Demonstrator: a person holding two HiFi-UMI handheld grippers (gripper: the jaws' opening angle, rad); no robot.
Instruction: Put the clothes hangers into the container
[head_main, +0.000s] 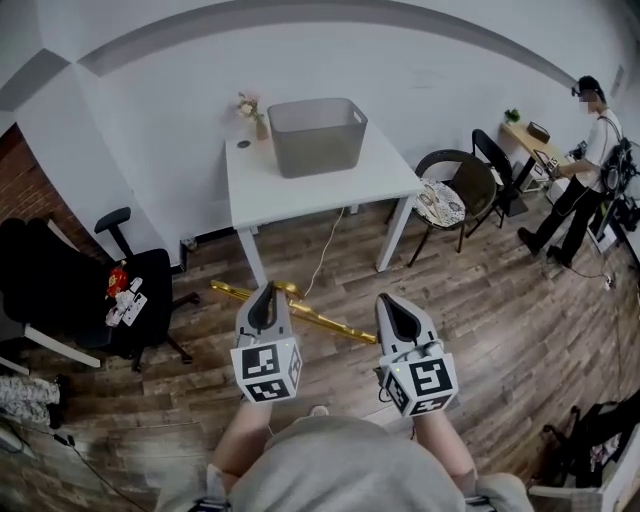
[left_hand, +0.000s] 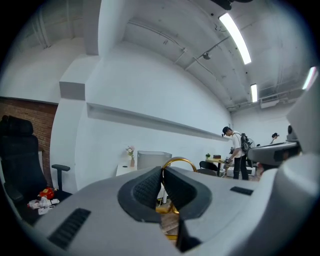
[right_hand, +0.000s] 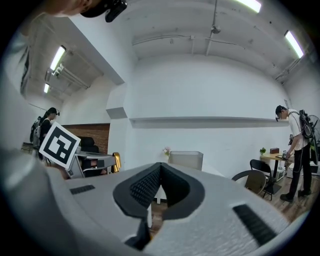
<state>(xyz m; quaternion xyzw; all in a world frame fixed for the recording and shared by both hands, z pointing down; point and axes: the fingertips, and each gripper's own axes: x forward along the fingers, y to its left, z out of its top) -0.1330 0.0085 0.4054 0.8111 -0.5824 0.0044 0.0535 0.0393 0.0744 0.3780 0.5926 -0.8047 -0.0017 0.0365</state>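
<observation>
In the head view, my left hand-held gripper (head_main: 265, 293) grips a shiny gold metal clothes hanger (head_main: 330, 325) over the wooden floor (head_main: 480, 330), well apart from the grey plastic container (head_main: 318, 135) on the white table (head_main: 300, 195). In the left gripper view, its jaws are clamped on the hanger's curved top. In the right gripper view, my right hand-held gripper (right_hand: 160, 167) is closed and empty.

White table (head_main: 300, 190), ctr; small flower vase (head_main: 256, 116) at its back-left corner. Black office chair (head_main: 150, 290), left, w/ red-white clutter (head_main: 122, 293) on seat. Round chair (head_main: 458, 185) w/ patterned cushion, right of table. Person (head_main: 585, 160) standing at far desk (head_main: 526, 140).
</observation>
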